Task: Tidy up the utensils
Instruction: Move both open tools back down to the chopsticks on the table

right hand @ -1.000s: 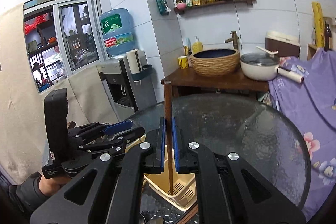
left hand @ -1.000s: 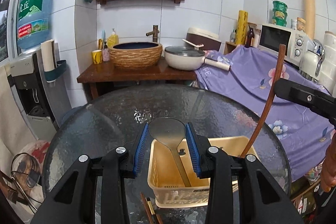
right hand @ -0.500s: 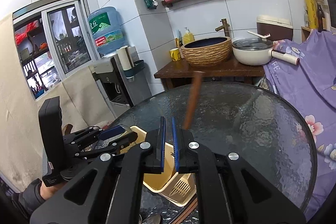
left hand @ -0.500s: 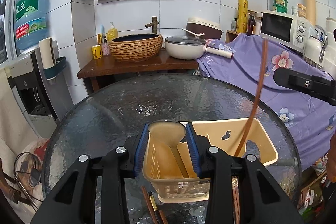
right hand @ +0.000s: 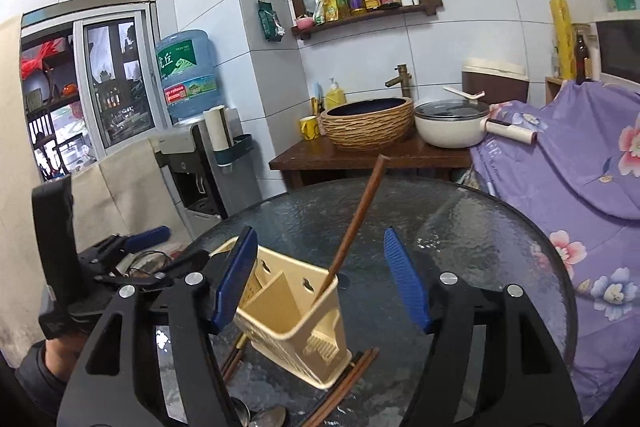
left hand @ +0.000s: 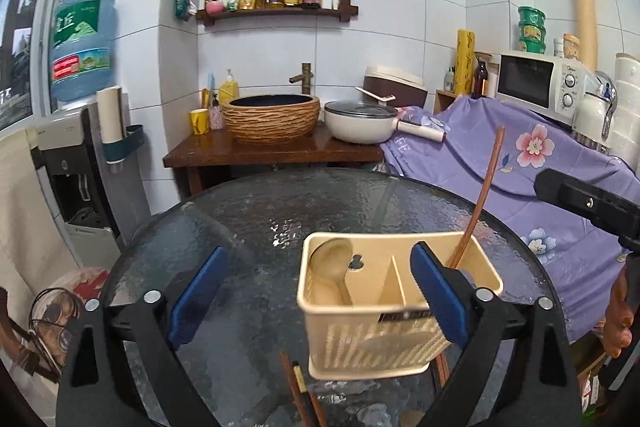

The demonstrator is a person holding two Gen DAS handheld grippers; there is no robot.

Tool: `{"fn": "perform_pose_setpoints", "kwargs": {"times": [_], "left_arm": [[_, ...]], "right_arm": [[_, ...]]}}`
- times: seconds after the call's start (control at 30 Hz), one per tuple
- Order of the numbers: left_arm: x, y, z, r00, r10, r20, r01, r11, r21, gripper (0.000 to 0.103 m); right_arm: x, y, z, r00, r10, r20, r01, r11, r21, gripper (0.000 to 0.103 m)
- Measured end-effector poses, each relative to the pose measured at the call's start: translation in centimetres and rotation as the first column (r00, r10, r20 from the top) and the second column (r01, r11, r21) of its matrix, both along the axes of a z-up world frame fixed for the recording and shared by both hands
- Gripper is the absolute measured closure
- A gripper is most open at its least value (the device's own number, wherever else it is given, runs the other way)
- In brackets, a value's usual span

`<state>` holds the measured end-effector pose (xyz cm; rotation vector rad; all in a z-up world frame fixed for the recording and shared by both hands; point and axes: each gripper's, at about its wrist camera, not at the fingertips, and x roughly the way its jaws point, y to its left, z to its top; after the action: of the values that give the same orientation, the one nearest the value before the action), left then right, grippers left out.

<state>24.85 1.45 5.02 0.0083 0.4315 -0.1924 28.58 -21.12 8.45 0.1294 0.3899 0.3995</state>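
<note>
A cream two-compartment utensil holder (left hand: 372, 343) (right hand: 296, 311) stands on the round glass table (left hand: 280, 211). A metal spoon (left hand: 332, 267) rests in its left compartment, bowl up. A brown chopstick (left hand: 480, 195) (right hand: 356, 219) leans in the other compartment. My left gripper (left hand: 318, 295) is wide apart and still opening; the spoon shows between its fingers, untouched. My right gripper (right hand: 320, 281) is opening too, with the chopstick standing free between its blue pads (right hand: 406, 283). The left gripper's body (right hand: 100, 267) shows at the far left of the right wrist view.
Loose chopsticks (left hand: 300, 391) (right hand: 348, 383) lie on the glass beside the holder, with spoons (right hand: 264, 415) at the near edge. Behind the table are a wooden stand (left hand: 272, 151) bearing a woven basin and a white pan, a purple cloth (left hand: 520, 163) to the right, and a water dispenser (left hand: 80, 163) to the left.
Both grippers went from shut to open. The left let go of the spoon, now in the holder. The right released the chopstick, now leaning in the other compartment. Both hands moved slightly lower.
</note>
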Motion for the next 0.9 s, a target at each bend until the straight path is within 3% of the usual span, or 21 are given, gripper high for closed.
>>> {"fn": "perform_pose_setpoints", "kwargs": {"times": [0.1, 0.27, 0.43, 0.57, 0.9], "left_arm": [[-1.2, 0.8, -1.2, 0.999, 0.025, -0.027, -0.025, 1.0, 0.002, 0.01], [-2.5, 2.5, -5.0, 0.987, 0.089, -0.132, -0.088, 0.996, 0.009, 0.01], [-2.7, 3.3, -8.6, 0.965, 0.109, -0.237, -0.109, 0.994, 0.015, 0.011], [-2.7, 3.5, -10.7, 0.95, 0.124, -0.287, -0.117, 0.992, 0.041, 0.013], [-2.8, 3.4, -13.0, 0.933, 0.116, -0.339, -0.092, 0.992, 0.087, 0.024]], "right_arm": [[-1.3, -0.2, -1.4, 1.0, -0.002, -0.027, 0.002, 1.0, -0.025, 0.036], [-2.2, 0.3, -6.5, 0.987, -0.004, -0.159, -0.01, 0.996, -0.085, 0.036], [-1.7, 0.6, -12.0, 0.949, -0.05, -0.311, 0.015, 0.993, -0.113, 0.036], [-1.5, 1.4, -15.1, 0.921, -0.069, -0.383, 0.006, 0.987, -0.163, 0.038], [-2.0, 3.8, -17.5, 0.915, -0.096, -0.392, -0.016, 0.962, -0.273, 0.039]]}}
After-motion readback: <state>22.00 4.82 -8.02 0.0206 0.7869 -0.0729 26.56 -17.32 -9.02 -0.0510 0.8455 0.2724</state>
